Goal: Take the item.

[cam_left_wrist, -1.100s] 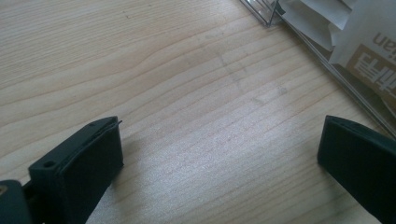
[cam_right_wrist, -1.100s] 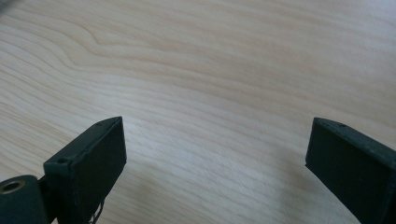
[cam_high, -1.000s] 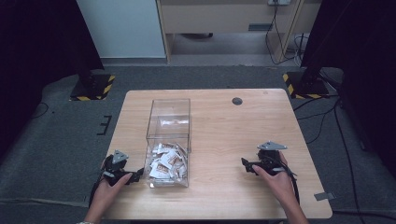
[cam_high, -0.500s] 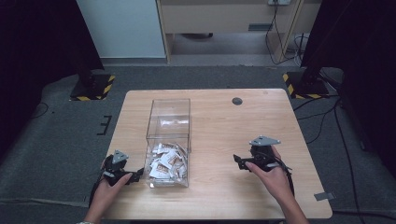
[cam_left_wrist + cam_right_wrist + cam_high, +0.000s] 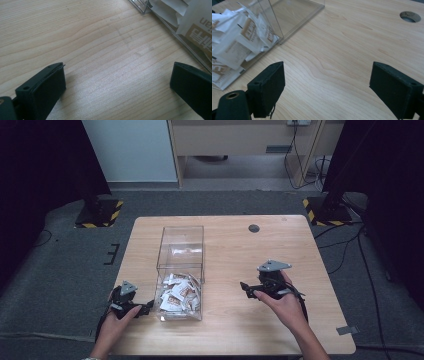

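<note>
Black hand-held gripper point(image 5: 248, 290) with grey three-cornered top plate.

The right claw point(image 5: 246, 289) has lifted off the counter point(image 5: 300, 250) and moved in toward the clear box point(image 5: 181, 251) of sachets; its jaws have just been closing a little, with nothing between them

The print on the sachets point(image 5: 176, 295) in the clear box point(image 5: 181, 251) is too small to read.
</note>
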The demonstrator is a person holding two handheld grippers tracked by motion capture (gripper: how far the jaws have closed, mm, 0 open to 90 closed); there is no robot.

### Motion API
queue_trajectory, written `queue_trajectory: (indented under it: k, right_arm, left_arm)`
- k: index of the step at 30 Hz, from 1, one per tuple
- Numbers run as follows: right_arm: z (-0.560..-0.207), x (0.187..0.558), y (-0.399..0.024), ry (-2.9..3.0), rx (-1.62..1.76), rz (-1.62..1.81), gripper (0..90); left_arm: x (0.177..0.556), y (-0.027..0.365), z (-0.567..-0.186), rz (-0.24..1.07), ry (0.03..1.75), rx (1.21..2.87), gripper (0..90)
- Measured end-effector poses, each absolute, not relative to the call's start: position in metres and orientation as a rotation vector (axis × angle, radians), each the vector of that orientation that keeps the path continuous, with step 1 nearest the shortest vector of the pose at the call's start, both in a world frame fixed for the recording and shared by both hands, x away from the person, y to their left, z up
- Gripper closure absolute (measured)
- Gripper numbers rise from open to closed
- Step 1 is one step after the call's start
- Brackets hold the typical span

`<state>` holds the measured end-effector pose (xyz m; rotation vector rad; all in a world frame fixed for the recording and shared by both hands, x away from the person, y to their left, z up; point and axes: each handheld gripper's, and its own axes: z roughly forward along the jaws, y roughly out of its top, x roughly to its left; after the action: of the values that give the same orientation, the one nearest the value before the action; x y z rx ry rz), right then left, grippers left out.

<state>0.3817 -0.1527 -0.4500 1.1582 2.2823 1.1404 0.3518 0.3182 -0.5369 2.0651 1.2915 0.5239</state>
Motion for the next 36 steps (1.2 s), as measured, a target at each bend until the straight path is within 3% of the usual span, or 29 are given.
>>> queue_trajectory:
  k: [36]
  right_arm:
    - [-0.394, 0.384, -0.091, 2.326, 1.003, 1.258, 28.2]
  left_arm:
    - [0.352, 0.318, -0.537, 0.522, 1.291, 2.066, 0.0]
